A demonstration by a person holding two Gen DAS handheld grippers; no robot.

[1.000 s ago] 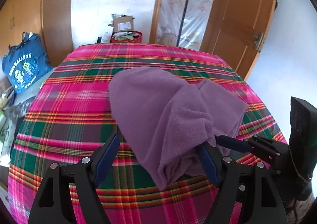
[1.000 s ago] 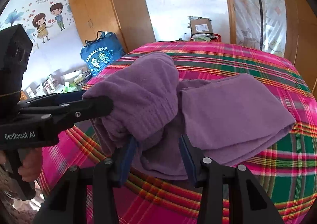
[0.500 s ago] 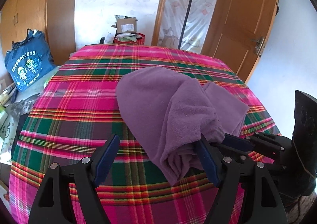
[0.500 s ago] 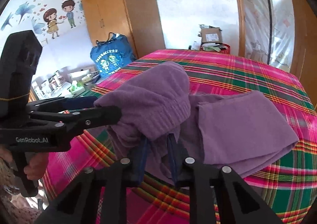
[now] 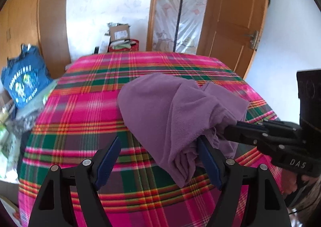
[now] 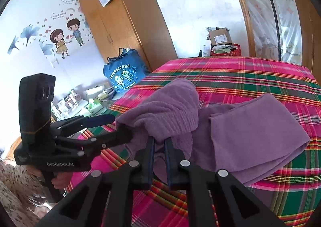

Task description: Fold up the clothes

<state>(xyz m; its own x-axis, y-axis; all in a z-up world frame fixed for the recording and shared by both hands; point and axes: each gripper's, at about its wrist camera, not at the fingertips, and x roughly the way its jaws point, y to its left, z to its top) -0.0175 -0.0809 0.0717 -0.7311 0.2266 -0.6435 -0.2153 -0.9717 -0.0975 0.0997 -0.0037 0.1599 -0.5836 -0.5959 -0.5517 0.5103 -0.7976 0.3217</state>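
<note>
Hidden and truncated regions. The purple garment point(image 6: 250, 136) covers the fingertips of the right hand-held gripper point(image 6: 159, 141), whose jaws are closing on a fold, and also one fingertip of the left hand-held gripper point(image 5: 158, 146). The plaid surface point(image 5: 80, 110) is cut off by the frame's lower edge. Print on the blue bag point(image 5: 22, 84) is blurred, and the label on the cardboard box point(image 6: 218, 37) too small to read.

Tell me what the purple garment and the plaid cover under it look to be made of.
Purple garment: soft fleece or brushed knit, matte, with a fuzzy nap and a ribbed band where it bunches up; exact fibre unclear. Plaid cover: thin woven cloth, probably cotton or a blend, matte, with pink, green and yellow stripes and a flat, smooth lie.
</note>
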